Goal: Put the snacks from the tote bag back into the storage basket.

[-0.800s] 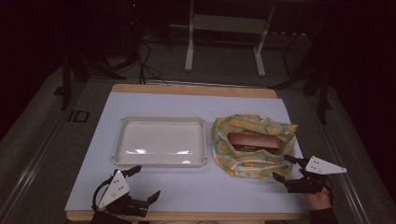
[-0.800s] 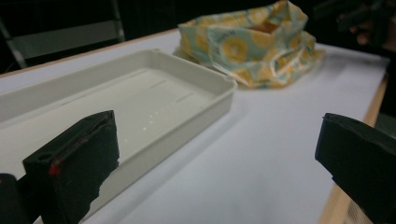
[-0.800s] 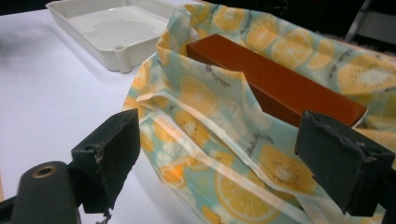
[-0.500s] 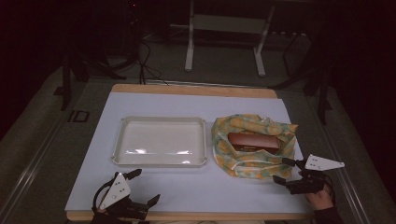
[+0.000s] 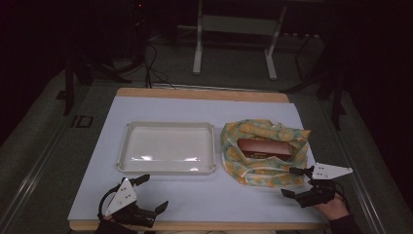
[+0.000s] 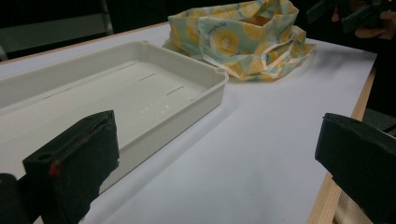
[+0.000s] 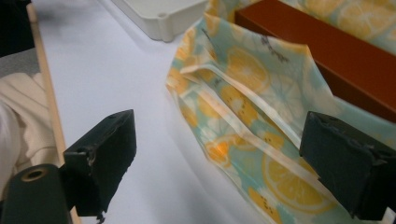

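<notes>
Little of the work looks done. The brown box (image 5: 264, 147) lies in the middle of the lemon-print cloth (image 5: 253, 171), which is loosely bunched up around it on the right half of the table (image 5: 160, 107); the cloth's folds stand up around the box but do not cover it, so the box is bare on top. The white tray (image 5: 165, 168) sits to the left of the cloth, just beside it, with nothing in it. The right claw (image 5: 293, 182) hovers at the near right corner of the cloth, jaws spread wide and gripping nothing; in the right gripper view the cloth's edge (image 7: 243, 100) lies between and beyond its jaws, not yet pinched. The left claw (image 5: 151, 194) is also released, low over the near left of the table, well apart from the cloth and just near of the tray. I judge the cloth is about to be taken by its near edge; whether to unwrap or wrap the box, I cannot tell. All handling of cloth and box is left.
</notes>
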Motion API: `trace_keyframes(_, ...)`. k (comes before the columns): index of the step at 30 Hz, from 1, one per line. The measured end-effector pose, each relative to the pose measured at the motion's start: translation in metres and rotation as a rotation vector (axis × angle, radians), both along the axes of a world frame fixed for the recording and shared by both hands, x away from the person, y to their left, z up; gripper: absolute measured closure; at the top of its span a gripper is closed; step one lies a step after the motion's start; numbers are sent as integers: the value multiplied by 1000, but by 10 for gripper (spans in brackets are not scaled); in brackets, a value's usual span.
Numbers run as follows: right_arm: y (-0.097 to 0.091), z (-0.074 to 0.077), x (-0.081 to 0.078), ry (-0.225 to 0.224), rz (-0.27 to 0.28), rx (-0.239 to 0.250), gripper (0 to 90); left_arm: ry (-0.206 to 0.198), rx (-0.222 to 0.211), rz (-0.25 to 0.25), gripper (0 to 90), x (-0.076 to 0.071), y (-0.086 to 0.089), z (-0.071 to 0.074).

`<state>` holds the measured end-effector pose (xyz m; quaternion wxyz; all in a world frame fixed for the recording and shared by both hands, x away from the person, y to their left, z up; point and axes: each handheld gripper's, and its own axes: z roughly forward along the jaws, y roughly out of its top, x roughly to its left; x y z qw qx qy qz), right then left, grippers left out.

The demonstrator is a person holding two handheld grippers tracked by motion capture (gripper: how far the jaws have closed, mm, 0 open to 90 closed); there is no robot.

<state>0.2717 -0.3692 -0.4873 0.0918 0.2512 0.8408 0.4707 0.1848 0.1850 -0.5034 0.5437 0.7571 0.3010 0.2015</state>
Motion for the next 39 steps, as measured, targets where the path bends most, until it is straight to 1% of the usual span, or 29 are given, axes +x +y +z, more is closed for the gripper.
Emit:
trace_keyframes(3, 1, 6, 0, -12, 22, 12, 109, -3, -6, -4, 0, 0, 0, 0)
trace_keyframes(5, 2, 11, 0, -27, 20, 17, 109, -6, -6, -5, 0, 0, 0, 0)
trace_keyframes(7, 3, 17, 1, -37, 38, 21, 110, -10, -7, -9, 0, 1, 0, 0)
trace_keyframes(8, 4, 20, 2, -50, 37, 23, 110, -10, -7, -8, 0, 1, 0, 0)
trace_keyframes(10, 6, 25, 4, -59, 48, 20, 111, -11, -8, -10, 0, 1, 0, 0)
trace_keyframes(11, 6, 25, 4, -59, 48, 20, 111, -11, -8, -10, 0, 1, 0, 0)
trace_keyframes(12, 7, 30, 5, -79, 59, 22, 131, -12, -9, -10, 0, 1, 0, 0)
trace_keyframes(13, 9, 34, 7, -86, 73, 26, 132, -13, -10, -11, 0, 1, 0, 1)
trace_keyframes(14, 10, 36, 8, -96, 76, 24, 132, -15, -12, -12, 0, 1, 0, 1)
trace_keyframes(16, 12, 41, 11, -103, 88, 23, 132, -15, -14, -12, 0, 1, 1, 1)
trace_keyframes(19, 13, 46, 18, -117, 92, 22, 138, -15, -12, -16, 0, 1, 0, 1)
trace_keyframes(21, 14, 50, 21, -122, 75, 17, 138, -18, -11, -23, 0, 0, 0, 1)
trace_keyframes(24, 17, 55, 27, -141, 79, 14, 139, -18, -7, -24, 0, 0, 0, 1)
trace_keyframes(27, 19, 61, 34, -159, 88, -1, 148, -20, -6, -25, 0, 1, 0, 1)
trace_keyframes(31, 20, 68, 45, -160, 105, -4, 174, -20, -1, -31, 0, 1, -1, 1)
trace_keyframes(33, 19, 70, 49, -176, 104, -8, 220, -22, 3, -35, 0, 1, -1, 1)
trace_keyframes(34, 19, 71, 52, -183, 106, -11, 221, -22, 3, -37, 0, 0, -1, 1)
trace_keyframes(37, 17, 74, 60, -173, 100, -15, 223, -23, 3, -38, 0, 0, -1, 1)
trace_keyframes(39, 16, 76, 65, -180, 95, -17, 228, -23, 4, -36, 0, 0, -1, 1)
